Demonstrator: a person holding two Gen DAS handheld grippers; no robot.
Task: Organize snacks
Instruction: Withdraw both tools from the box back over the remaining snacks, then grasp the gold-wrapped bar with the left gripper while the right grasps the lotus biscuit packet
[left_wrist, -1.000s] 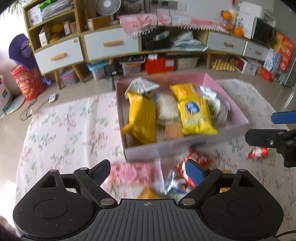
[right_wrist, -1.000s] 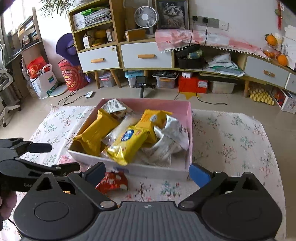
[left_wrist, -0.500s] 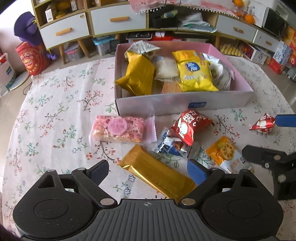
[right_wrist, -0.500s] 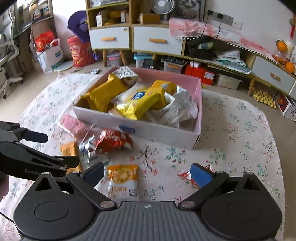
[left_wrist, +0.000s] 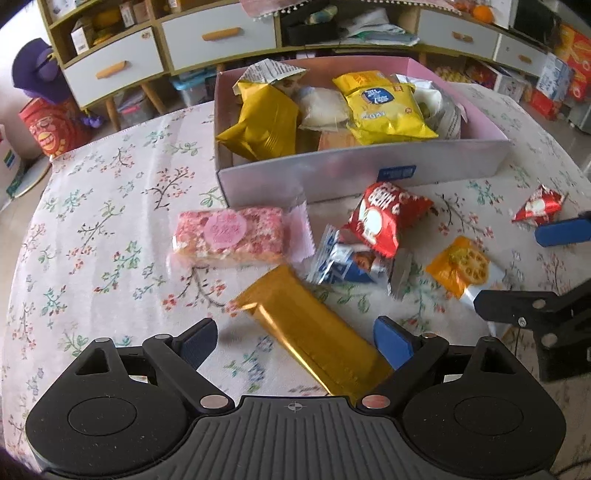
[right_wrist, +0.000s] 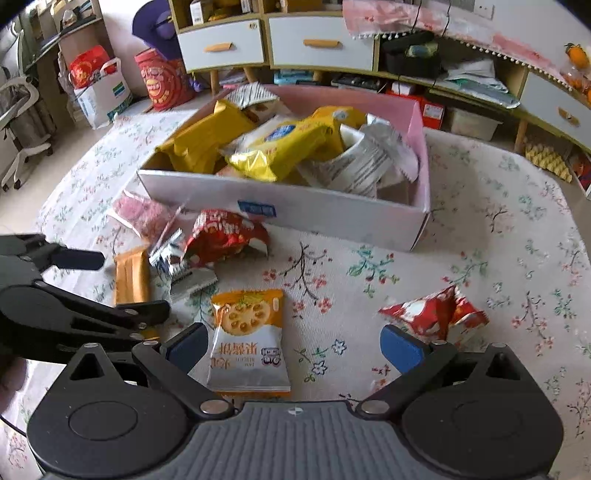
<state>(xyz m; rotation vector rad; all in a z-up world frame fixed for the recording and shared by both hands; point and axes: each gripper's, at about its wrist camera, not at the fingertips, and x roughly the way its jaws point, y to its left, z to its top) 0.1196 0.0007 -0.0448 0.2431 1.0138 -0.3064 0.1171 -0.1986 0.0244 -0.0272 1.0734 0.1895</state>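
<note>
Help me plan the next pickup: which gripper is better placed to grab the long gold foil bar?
Left. The left gripper has open jaws straddling the long gold foil bar. The right gripper sits over the orange lotus-root snack packet instead.

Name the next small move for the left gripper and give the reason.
Probably lower the left gripper onto the gold bar and close. The gripper is open, and the bar lies on the cloth between its fingers, outside the box. The right gripper is open over the orange packet, so each has its own target.
</note>
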